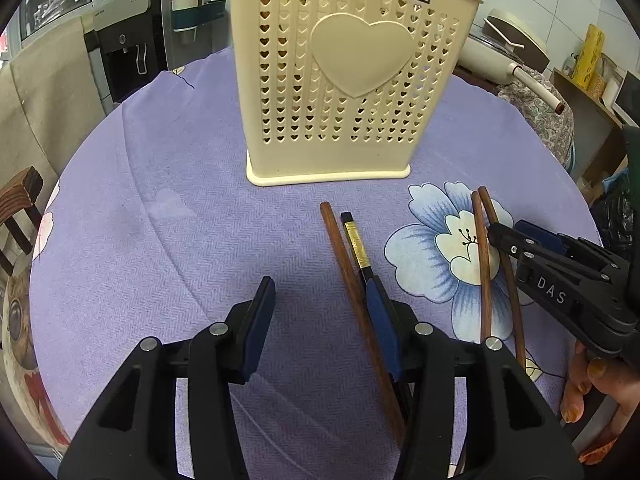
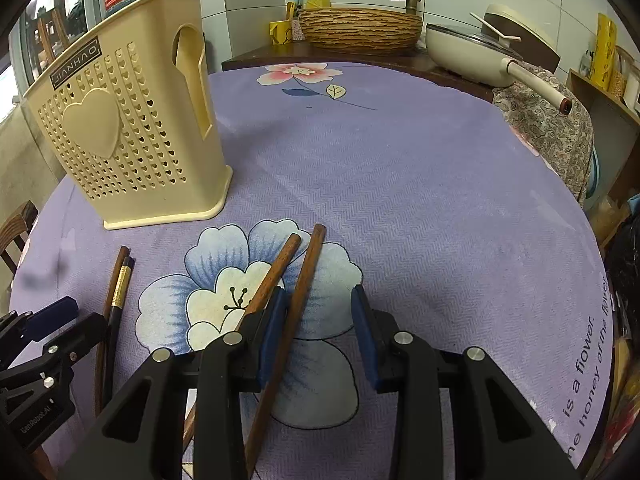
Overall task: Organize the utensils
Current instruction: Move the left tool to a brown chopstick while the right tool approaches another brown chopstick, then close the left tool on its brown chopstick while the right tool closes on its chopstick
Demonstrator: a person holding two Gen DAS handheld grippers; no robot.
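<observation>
A cream perforated utensil holder [image 1: 344,80] with a heart stands upright on the purple tablecloth; it also shows in the right wrist view [image 2: 128,132]. My left gripper [image 1: 324,312] is open; a brown chopstick [image 1: 340,248] and a black gold-banded chopstick [image 1: 354,240] lie by its right finger. My right gripper [image 2: 320,312] is open low over the cloth. One brown chopstick [image 2: 306,276] lies between its fingers, against the left pad; a second [image 2: 276,272] lies just outside the left finger. The right gripper shows in the left wrist view [image 1: 504,232] over this pair [image 1: 482,240].
The round table's cloth [image 2: 420,184] has flower prints. Behind it are a white pan [image 2: 480,52], a woven basket [image 2: 360,28] and a patterned cloth [image 2: 552,128]. A wooden chair [image 1: 20,208] stands at the left, a water dispenser [image 1: 124,48] behind.
</observation>
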